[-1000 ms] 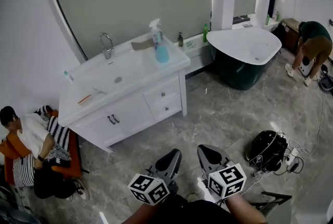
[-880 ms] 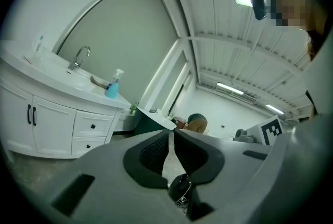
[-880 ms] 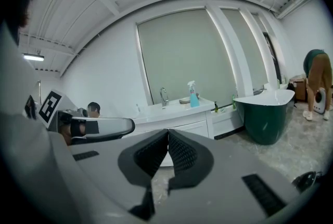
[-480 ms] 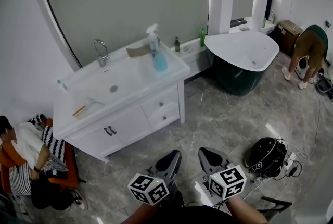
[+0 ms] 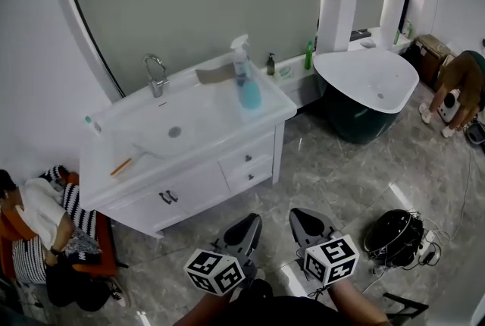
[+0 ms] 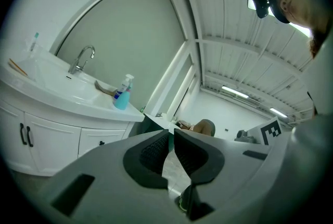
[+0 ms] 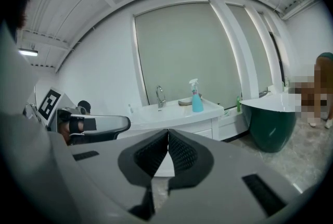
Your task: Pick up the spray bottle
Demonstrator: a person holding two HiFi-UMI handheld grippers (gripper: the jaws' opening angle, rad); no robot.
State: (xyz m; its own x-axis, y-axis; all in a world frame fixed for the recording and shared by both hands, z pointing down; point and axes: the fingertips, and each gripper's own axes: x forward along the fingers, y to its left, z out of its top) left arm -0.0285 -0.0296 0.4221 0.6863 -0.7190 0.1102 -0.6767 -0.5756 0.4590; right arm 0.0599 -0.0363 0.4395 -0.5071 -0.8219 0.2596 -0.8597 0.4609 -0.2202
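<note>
Spray bottle (image 5: pixel 245 82), blue body with white trigger head, upright on white vanity top (image 5: pixel 204 123) near its back right corner, just in front of a flat brown item (image 5: pixel 216 75). Chrome faucet (image 5: pixel 155 73) further left along the back edge, orange stick-like item (image 5: pixel 121 165) near the front left of the top. Small dark bottle (image 5: pixel 270 64) and green bottle (image 5: pixel 309 55) on a low ledge to the right of the vanity, beside white-rimmed dark green bathtub (image 5: pixel 342 65). Left gripper (image 5: pixel 246 230) and right gripper (image 5: pixel 309 226) low in head view, side by side over grey marbled floor (image 5: pixel 333 173), well apart from the vanity and bottle. Left gripper view: jaws together at the tips, nothing between them, bottle small at far left on the counter. Right gripper view: jaws pressed together, empty, bottle straight ahead above the tips in the distance. Seated person (image 5: pixel 38 218) at far left by the wall, another person (image 5: pixel 462 82) bent over at far right. Black round device (image 5: pixel 392 235) with cables on floor right of the grippers.
</note>
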